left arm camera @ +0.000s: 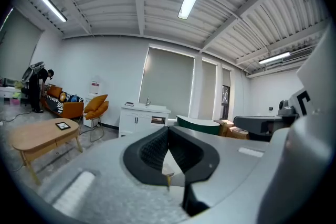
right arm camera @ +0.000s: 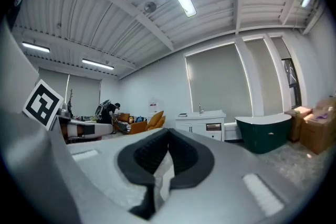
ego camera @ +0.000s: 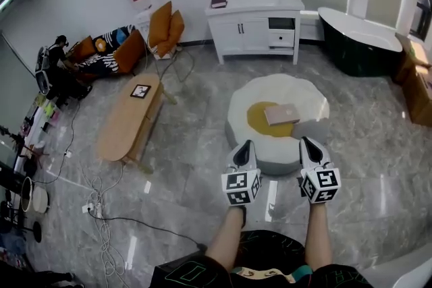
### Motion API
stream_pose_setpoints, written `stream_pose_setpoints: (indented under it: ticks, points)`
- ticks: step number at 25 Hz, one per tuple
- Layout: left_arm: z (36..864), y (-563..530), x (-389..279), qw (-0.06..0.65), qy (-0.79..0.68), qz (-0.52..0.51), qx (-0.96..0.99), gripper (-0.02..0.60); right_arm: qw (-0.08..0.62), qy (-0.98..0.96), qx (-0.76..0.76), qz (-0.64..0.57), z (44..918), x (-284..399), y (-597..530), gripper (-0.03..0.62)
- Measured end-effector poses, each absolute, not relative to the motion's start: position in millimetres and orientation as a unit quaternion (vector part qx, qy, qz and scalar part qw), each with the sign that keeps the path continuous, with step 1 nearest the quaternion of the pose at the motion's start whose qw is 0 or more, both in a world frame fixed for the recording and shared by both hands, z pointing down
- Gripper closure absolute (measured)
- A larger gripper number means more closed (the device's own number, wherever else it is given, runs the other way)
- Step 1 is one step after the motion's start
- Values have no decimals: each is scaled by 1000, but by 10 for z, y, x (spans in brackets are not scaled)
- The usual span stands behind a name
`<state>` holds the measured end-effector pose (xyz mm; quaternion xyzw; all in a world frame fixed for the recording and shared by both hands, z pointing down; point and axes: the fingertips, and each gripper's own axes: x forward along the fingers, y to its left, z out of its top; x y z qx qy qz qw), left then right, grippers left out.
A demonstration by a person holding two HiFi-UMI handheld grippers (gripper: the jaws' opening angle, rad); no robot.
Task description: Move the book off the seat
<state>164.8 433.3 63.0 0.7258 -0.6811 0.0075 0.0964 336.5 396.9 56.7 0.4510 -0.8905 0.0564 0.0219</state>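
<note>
A pinkish book (ego camera: 281, 114) lies flat on the round white seat (ego camera: 307, 101), partly over its yellow middle. My left gripper (ego camera: 246, 144) hovers by the seat's near left edge, shut with nothing in it. My right gripper (ego camera: 306, 141) is level with it at the near right edge, also shut and empty. Both point toward the seat, short of the book. In the left gripper view the jaws (left arm camera: 168, 128) meet at the tips; the right gripper view shows its jaws (right arm camera: 168, 131) meeting the same way. The book is hidden in both gripper views.
A long wooden coffee table (ego camera: 128, 119) with a small tablet stands to the left. A white vanity cabinet (ego camera: 255, 22) and a dark bathtub (ego camera: 358, 37) line the back wall. An orange chair (ego camera: 164, 27) and sofa (ego camera: 108, 54) sit far left. Cables (ego camera: 101, 212) trail on the floor at left.
</note>
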Motion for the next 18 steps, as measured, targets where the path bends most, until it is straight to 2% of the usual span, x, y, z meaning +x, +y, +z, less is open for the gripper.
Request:
stream_pose_setpoints:
  ticks: [8,18]
  points:
    - [834,4082,1854,114,-664,23,739,571,31,-872,479,97,841,3693,3767,591]
    - [1259,3258,1515,160,-664,36,729,571,63,-871,470,130,1223,3329,2963,592]
